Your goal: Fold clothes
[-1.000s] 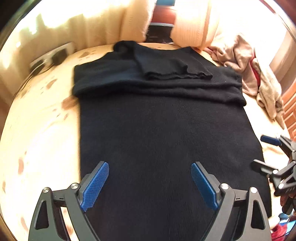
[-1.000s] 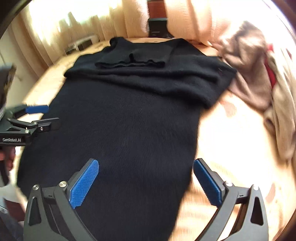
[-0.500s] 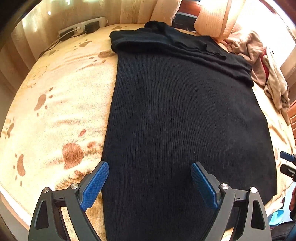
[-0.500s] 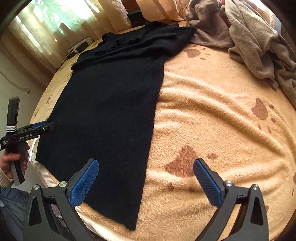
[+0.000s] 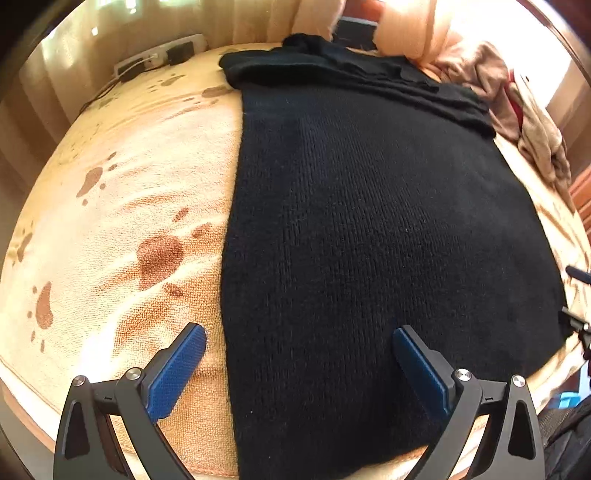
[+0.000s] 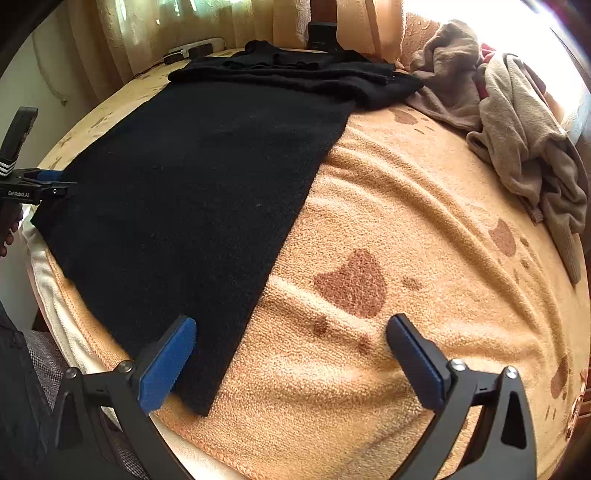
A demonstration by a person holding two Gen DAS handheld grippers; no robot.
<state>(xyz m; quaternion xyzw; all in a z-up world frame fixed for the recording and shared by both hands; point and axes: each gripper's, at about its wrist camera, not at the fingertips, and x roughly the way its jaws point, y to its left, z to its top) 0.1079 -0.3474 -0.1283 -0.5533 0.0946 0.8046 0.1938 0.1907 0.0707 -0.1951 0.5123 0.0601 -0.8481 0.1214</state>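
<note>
Black sweater (image 5: 369, 221) flat on paw-print blanket (image 5: 122, 206), curtains (image 6: 155, 33) behind; both hand-held grippers (image 5: 299, 365) (image 6: 291, 354) wide apart, empty.

My left black-framed claw (image 5: 299, 369) and right black-framed claw (image 6: 291, 360) carry ribbed blue pads (image 5: 173, 373) and silver screws. Seen from the right, the left one reads "GenRobot.AI" in white.

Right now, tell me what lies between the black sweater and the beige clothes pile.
Bare blanket, orange with brown paw prints, in the right wrist view. At the far end the black sweater and beige clothes pile nearly meet.
</note>
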